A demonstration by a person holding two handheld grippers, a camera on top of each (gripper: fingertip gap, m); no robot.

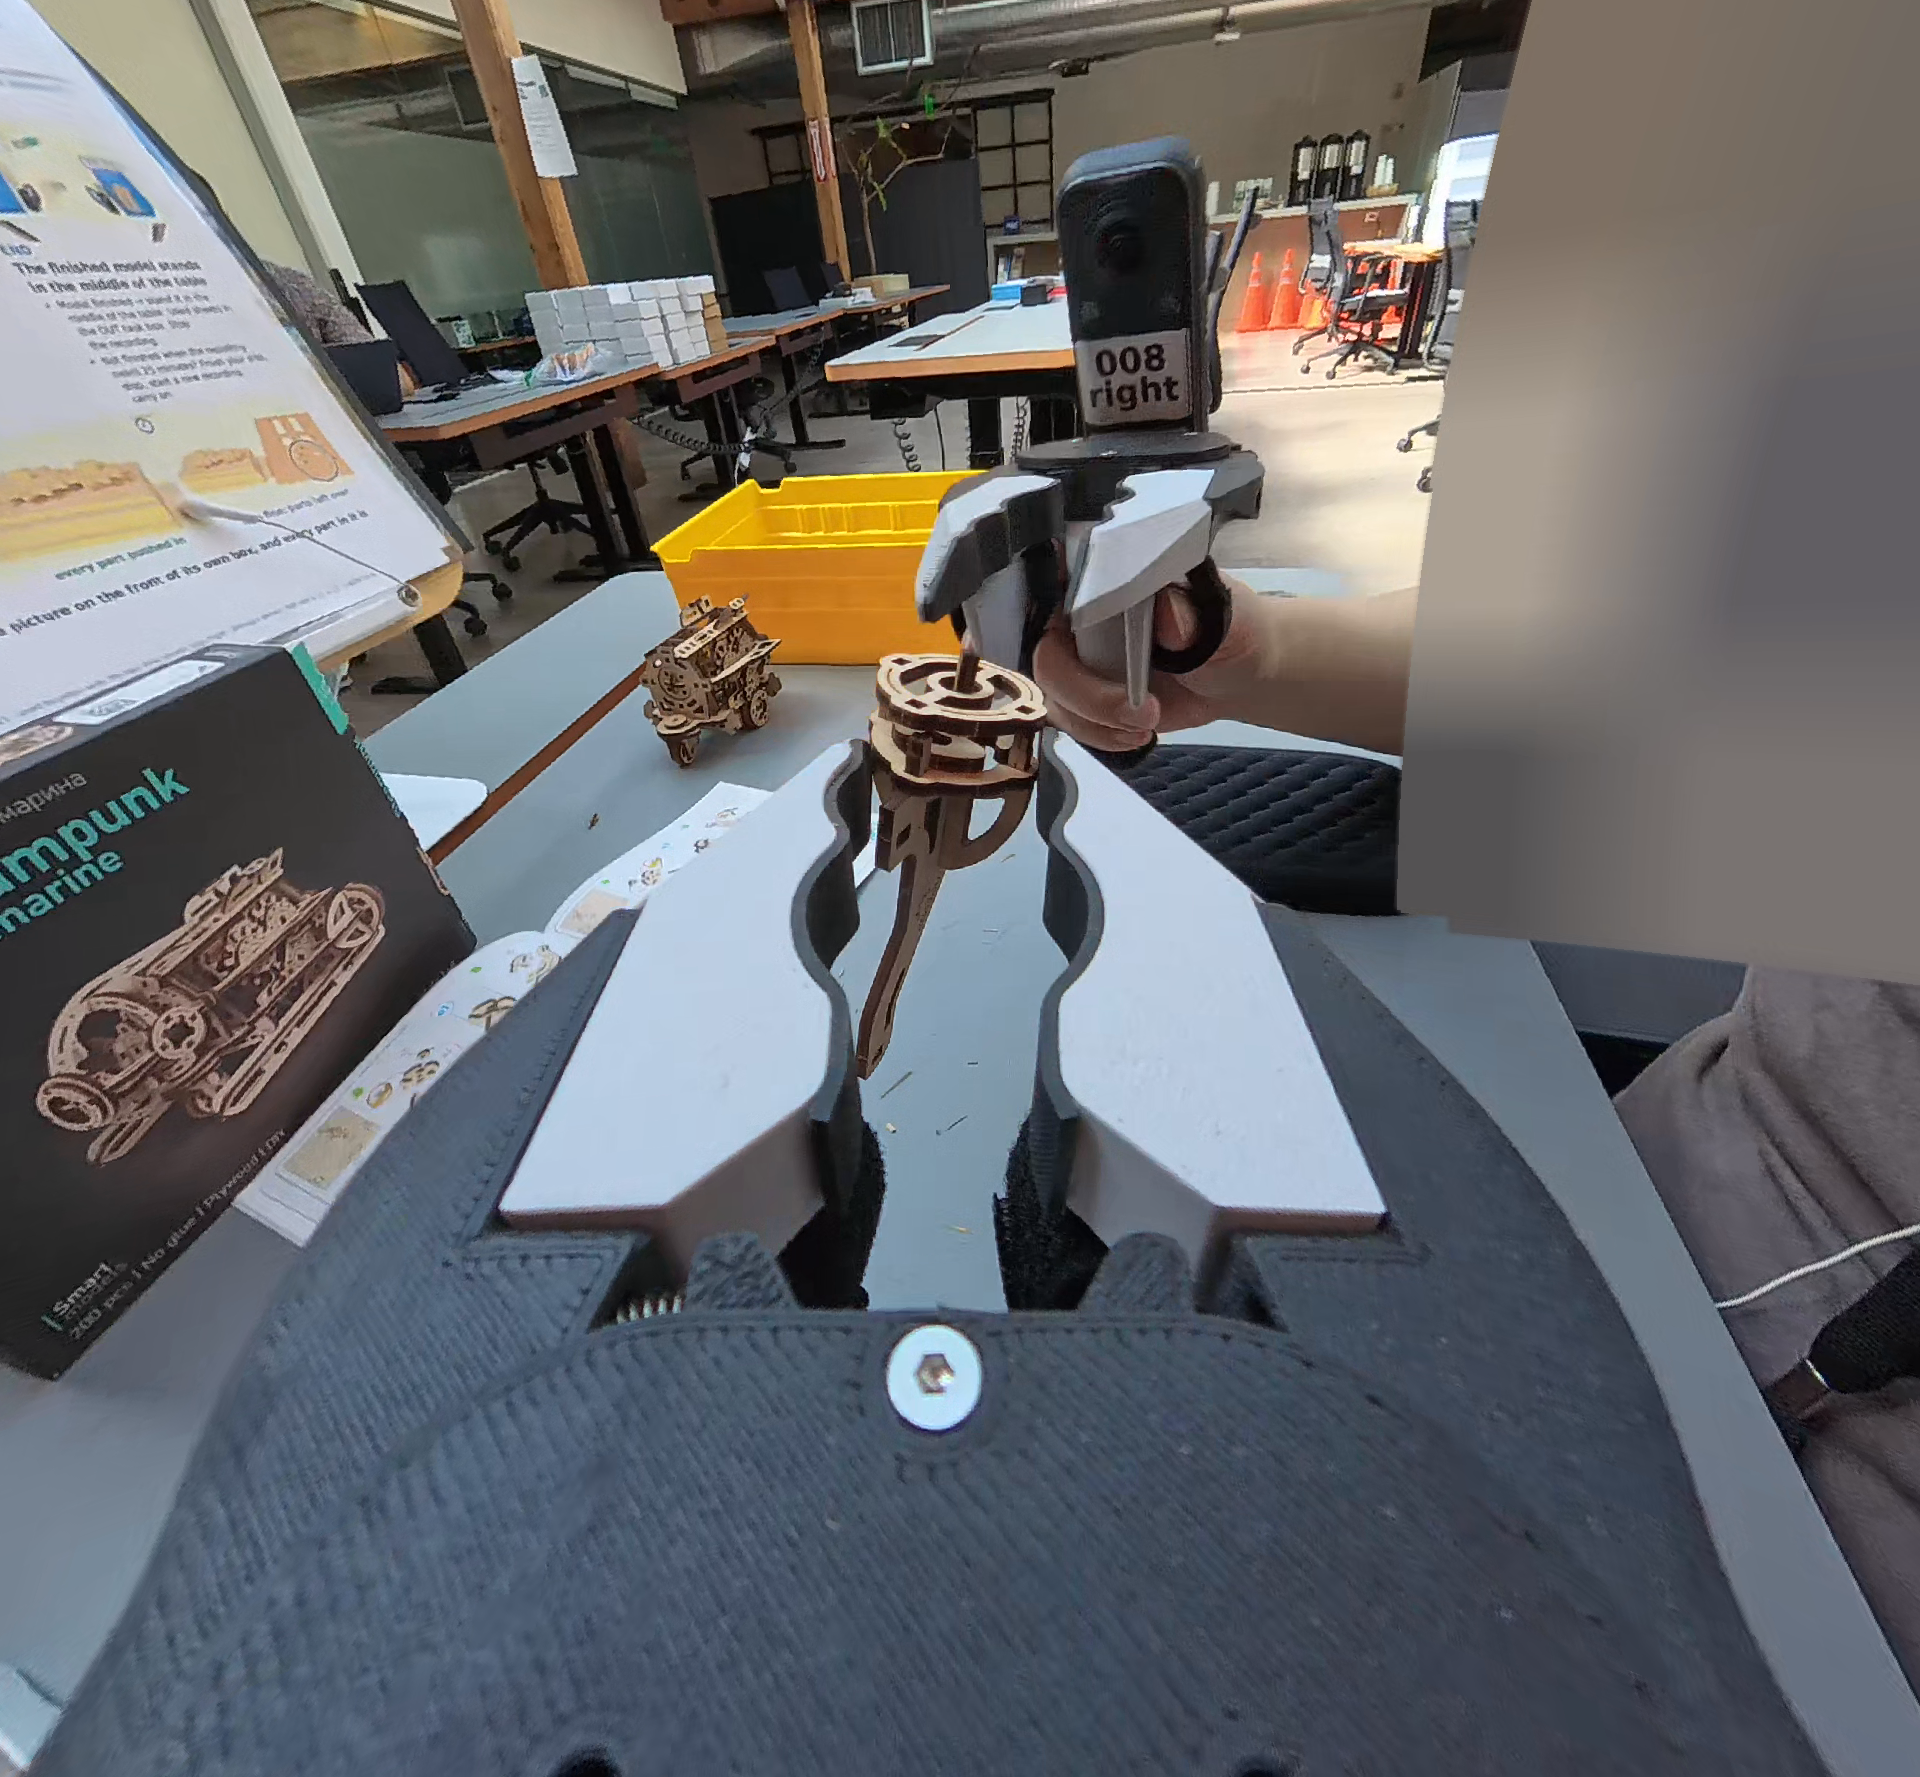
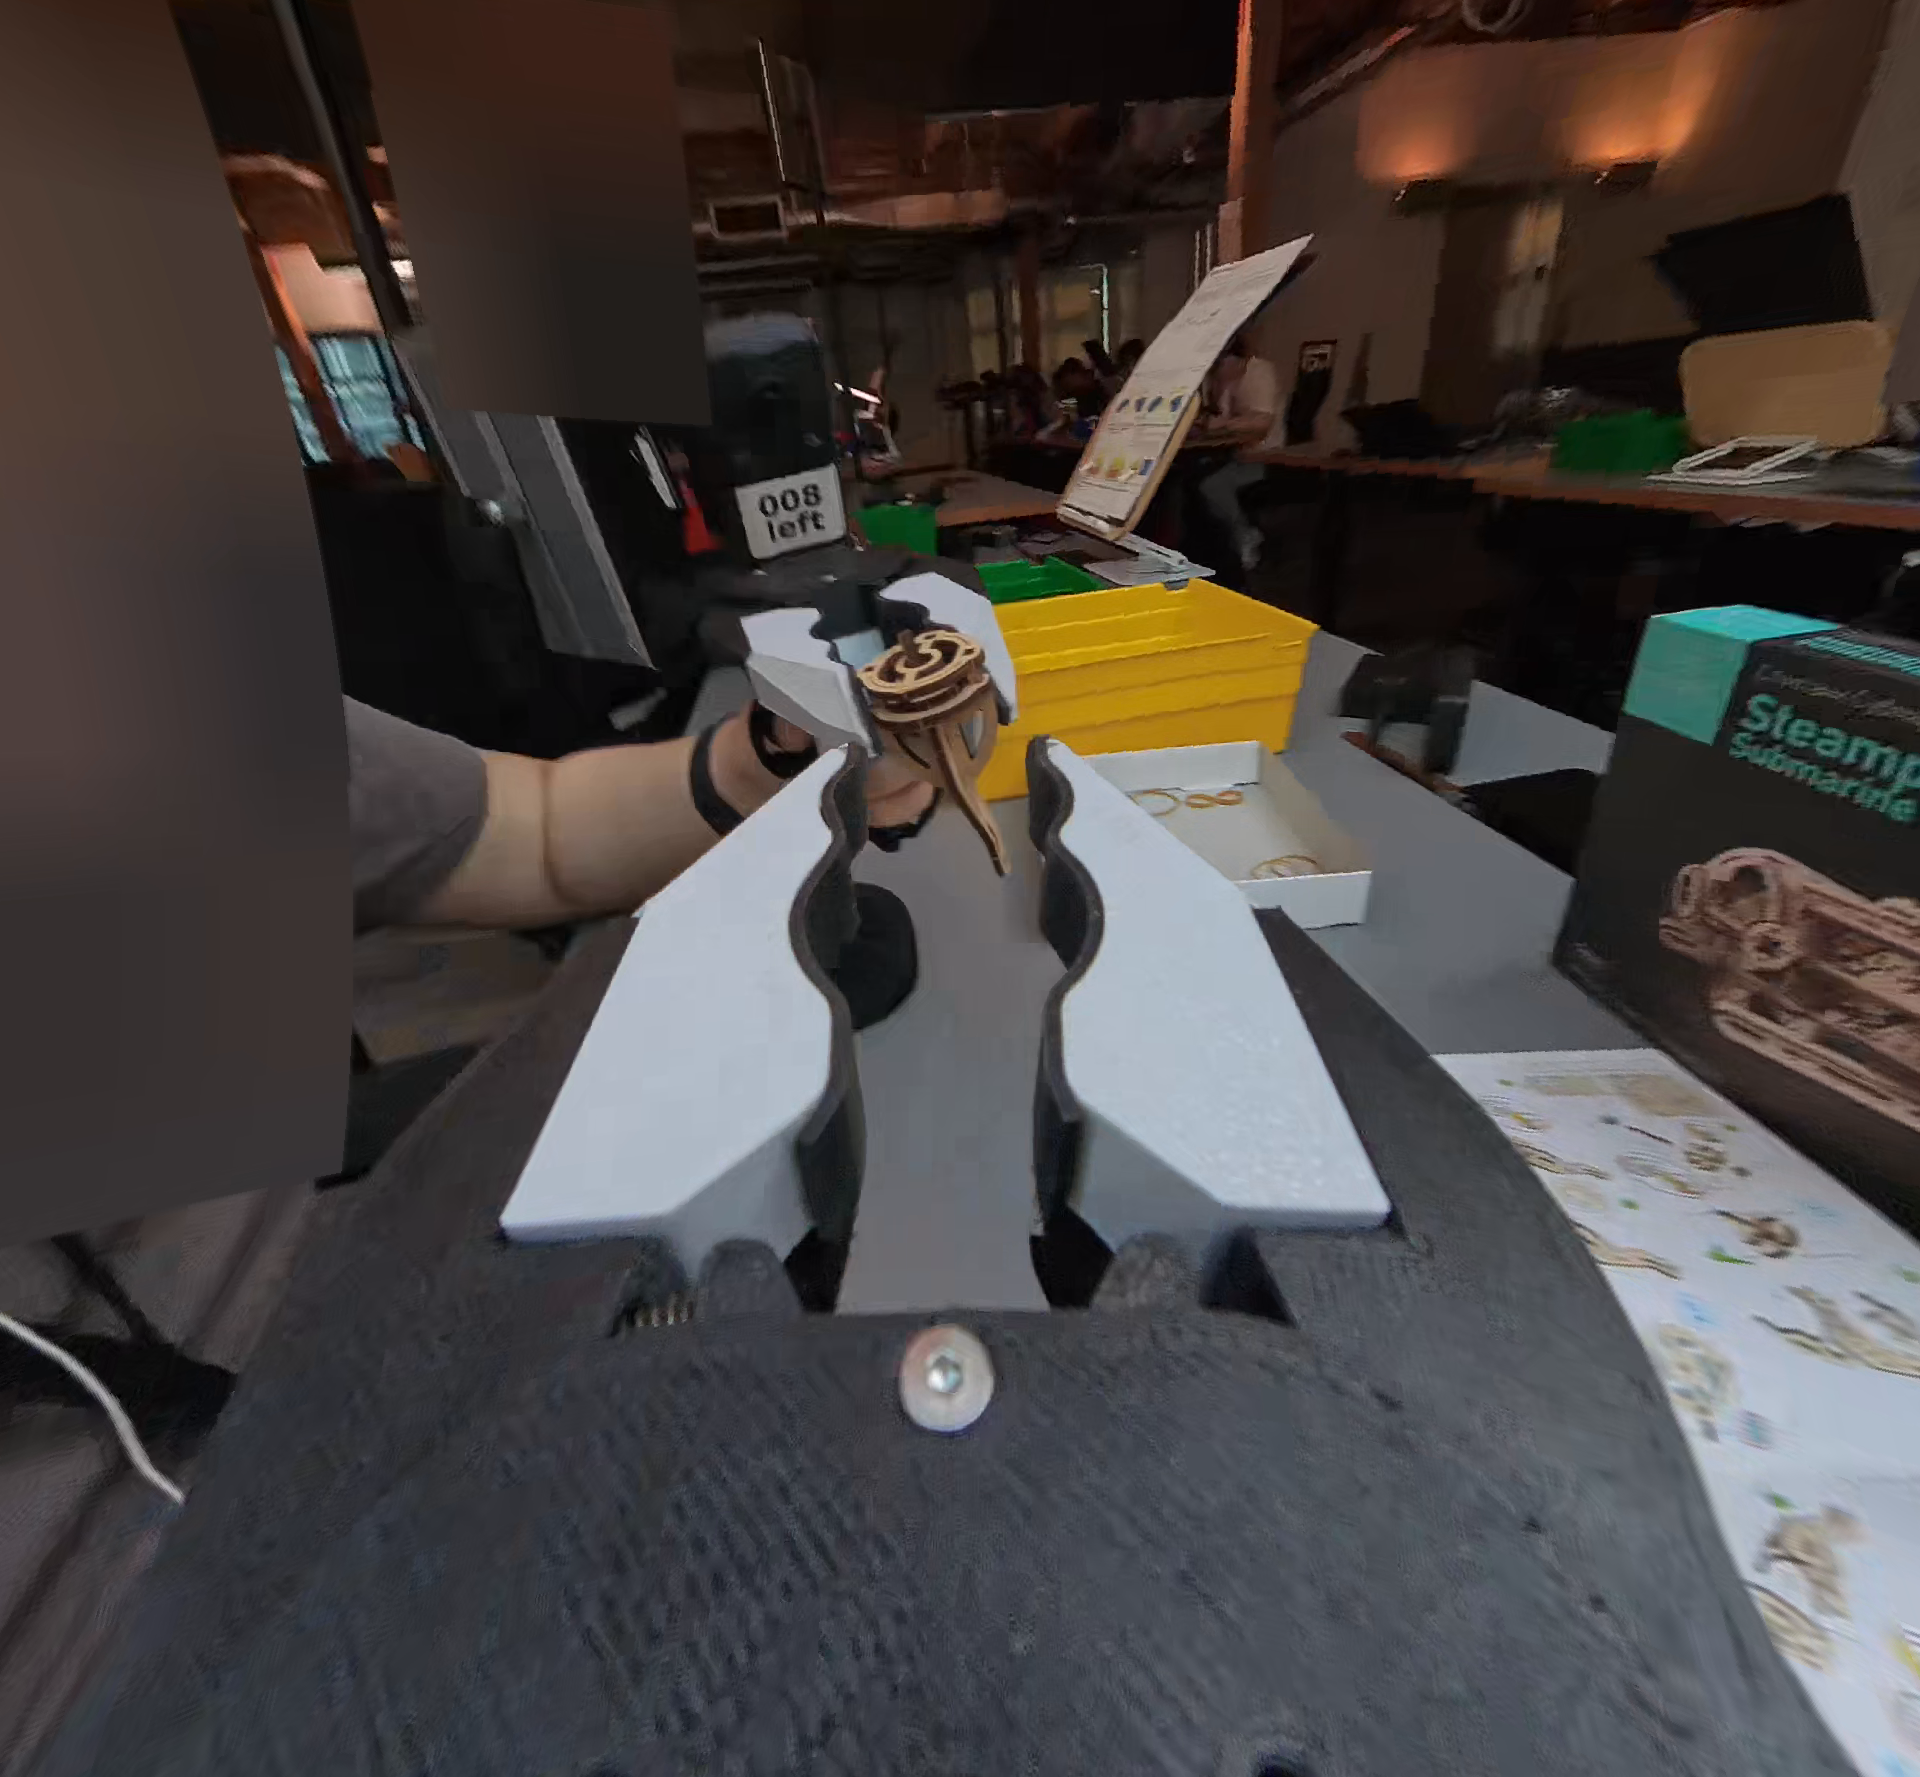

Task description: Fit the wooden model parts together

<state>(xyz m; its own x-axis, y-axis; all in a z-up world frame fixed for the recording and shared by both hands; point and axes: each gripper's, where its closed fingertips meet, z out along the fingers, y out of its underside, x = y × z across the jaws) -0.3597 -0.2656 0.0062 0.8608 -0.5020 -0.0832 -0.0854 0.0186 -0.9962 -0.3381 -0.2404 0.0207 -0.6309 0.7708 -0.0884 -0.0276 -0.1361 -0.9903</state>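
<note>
- Grey worktop [image 1: 540, 719] in an open workshop, with rows of desks and chairs well behind it.
- At the left edge stands a dark model box [image 1: 197, 979], with a printed instruction sheet [image 1: 623, 896] lying flat just beside it.
- Toward the far edge sit a small finished wooden model [image 1: 712, 678] and, beyond it, a yellow bin [image 1: 821, 564].
- The left hand-held gripper [image 1: 951, 771] is clamped at its tips on a wooden sub-assembly [image 1: 951, 740], a round cage with a long blade hanging down between the fingers, raised above the middle of the worktop.
- The right hand-held gripper [image 1: 1049, 657] comes down from above with its fingers a narrow way apart; a dark peg [image 1: 966, 667] stands in the cage's central hole at its tip, though I cannot tell whether the fingers grip it or only press on it.
- To do this well, I judge the peg should go straight down along the hole's axis while the left holds the cage level and firm; a sideways push could snap thin plywood.
- On the right side, a shallow white tray [image 2: 1299, 886] of rubber bands lies near the yellow bin.
- Open room lies over the bare middle; the near edge is close below the grippers, so a dropped part might roll off.
</note>
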